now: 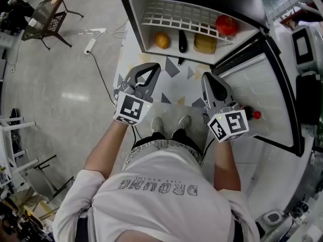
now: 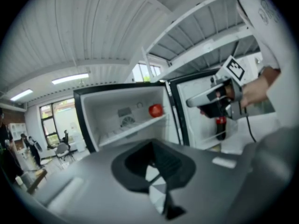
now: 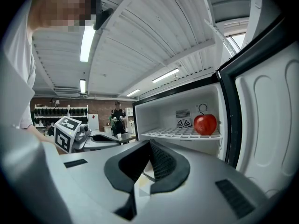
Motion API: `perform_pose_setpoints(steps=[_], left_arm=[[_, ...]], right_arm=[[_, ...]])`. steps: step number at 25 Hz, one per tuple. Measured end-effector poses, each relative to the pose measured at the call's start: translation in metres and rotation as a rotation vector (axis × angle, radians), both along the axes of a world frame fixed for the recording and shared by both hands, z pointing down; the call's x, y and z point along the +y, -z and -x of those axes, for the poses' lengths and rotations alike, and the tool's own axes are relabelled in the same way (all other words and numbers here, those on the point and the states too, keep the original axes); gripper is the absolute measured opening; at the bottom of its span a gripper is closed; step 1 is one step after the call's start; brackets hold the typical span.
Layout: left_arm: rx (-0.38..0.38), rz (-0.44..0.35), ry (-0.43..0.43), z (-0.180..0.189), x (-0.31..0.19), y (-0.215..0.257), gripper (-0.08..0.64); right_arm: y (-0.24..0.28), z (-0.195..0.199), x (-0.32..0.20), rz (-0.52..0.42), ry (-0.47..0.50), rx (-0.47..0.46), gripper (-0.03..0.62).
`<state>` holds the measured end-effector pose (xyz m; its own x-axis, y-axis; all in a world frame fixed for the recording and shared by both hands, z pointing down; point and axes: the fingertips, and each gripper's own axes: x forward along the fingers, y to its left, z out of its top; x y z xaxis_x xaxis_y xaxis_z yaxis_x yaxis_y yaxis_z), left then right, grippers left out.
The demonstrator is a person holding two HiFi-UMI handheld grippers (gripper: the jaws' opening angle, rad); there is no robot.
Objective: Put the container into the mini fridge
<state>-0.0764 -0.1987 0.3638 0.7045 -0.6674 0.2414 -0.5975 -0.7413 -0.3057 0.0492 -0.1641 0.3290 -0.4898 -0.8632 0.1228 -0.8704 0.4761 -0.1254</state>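
The mini fridge (image 1: 151,4) stands open in front of me, its door (image 1: 262,89) swung out to the right. On its white wire shelf (image 1: 176,16) sits a red apple (image 1: 226,24). Below the shelf lie an orange (image 1: 162,40), a dark eggplant (image 1: 182,41) and a tan boxy thing (image 1: 205,43) that may be the container. My left gripper (image 1: 150,69) and right gripper (image 1: 210,79) hover side by side before the opening, both shut and holding nothing. The apple (image 3: 205,124) shows in the right gripper view, and the apple (image 2: 155,110) also shows in the left gripper view.
A red-capped bottle (image 1: 255,115) stands in the door rack. The floor under the fridge is a patterned mat (image 1: 176,79). A white power strip (image 1: 90,45) with its cable lies on the grey floor at left, and a chair (image 1: 48,16) stands at far left. Equipment (image 1: 308,44) crowds the right side.
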Motion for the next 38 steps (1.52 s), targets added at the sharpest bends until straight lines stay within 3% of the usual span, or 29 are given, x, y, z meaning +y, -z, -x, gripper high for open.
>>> perform_pose_setpoints(steps=[13, 38], left_arm=[[0.045, 0.013, 0.016, 0.009, 0.008, 0.003, 0.008], [0.044, 0.031, 0.026, -0.014, 0.003, 0.0, 0.008]], right_arm=[[-0.002, 0.002, 0.001, 0.006, 0.022, 0.007, 0.0], [-0.009, -0.007, -0.009, 0.021, 0.08, -0.003, 0.0]])
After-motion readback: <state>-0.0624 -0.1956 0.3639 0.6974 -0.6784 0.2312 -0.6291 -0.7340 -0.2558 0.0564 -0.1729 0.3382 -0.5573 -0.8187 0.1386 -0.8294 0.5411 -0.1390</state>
